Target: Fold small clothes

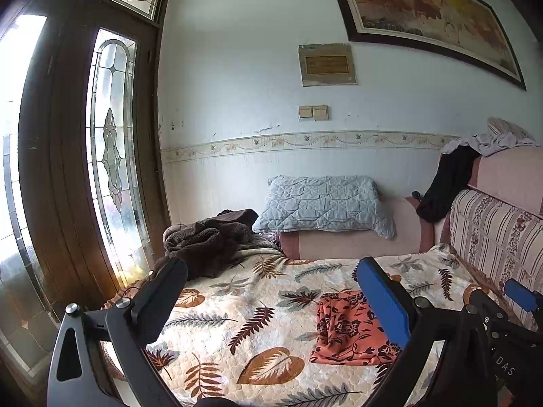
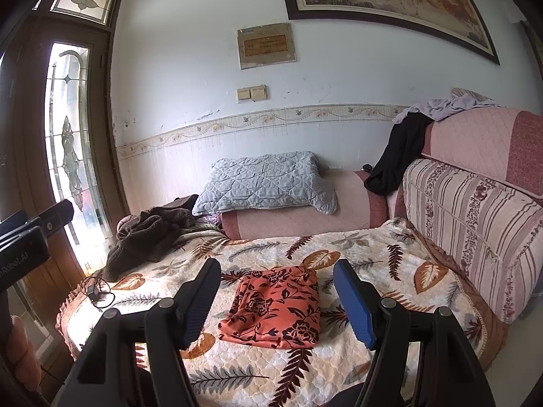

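Observation:
A small orange garment with a dark floral print (image 2: 275,308) lies folded flat on the leaf-patterned bedspread (image 2: 356,251). It also shows in the left wrist view (image 1: 346,332), partly behind the blue finger pad. My left gripper (image 1: 271,278) is open and empty, held above the bed to the left of the garment. My right gripper (image 2: 276,274) is open and empty, held above the garment's near side. Part of the right gripper (image 1: 519,295) shows at the right edge of the left wrist view. Part of the left gripper (image 2: 37,224) shows at the left edge of the right wrist view.
A brown fleece garment (image 2: 149,234) is heaped at the bed's far left. A grey quilted pillow (image 2: 264,183) leans on a pink bolster. A black garment (image 2: 397,156) and a pale cloth (image 2: 448,105) hang over the striped sofa back. A charger with cable (image 2: 96,293) lies near the left edge. A glass door (image 1: 112,156) stands left.

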Tool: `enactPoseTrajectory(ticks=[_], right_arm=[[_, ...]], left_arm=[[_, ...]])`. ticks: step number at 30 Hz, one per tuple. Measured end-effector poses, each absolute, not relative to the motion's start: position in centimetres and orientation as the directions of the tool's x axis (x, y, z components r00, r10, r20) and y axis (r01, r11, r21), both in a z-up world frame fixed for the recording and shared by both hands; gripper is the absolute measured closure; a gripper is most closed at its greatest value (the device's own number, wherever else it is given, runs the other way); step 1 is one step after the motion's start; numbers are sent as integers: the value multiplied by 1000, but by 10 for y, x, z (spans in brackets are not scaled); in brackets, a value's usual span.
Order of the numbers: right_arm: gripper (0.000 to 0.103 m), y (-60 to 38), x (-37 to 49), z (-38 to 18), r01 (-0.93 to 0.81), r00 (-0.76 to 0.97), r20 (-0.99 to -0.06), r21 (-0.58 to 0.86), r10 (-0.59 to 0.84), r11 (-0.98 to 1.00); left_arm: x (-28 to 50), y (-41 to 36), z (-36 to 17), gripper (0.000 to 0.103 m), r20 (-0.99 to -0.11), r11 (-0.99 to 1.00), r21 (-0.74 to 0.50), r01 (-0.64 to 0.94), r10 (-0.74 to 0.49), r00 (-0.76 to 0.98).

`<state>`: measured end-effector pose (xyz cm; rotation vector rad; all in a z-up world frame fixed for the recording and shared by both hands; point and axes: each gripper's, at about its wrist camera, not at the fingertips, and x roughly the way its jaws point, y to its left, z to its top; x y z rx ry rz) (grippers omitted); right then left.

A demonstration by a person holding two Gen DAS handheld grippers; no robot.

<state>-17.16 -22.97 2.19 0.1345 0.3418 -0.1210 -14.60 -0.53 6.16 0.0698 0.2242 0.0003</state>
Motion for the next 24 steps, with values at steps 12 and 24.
enactPoseTrajectory(ticks=[12, 24], right_arm=[[31, -226, -176, 26, 148, 937, -334, 108, -104, 983], [31, -229, -179, 37, 143, 946, -306, 98, -107, 985]], left_arm=[[-158, -2, 70, 3, -194, 998, 63, 12, 0, 981], [-164, 2, 78, 3, -168, 999, 51, 8, 1, 986]])
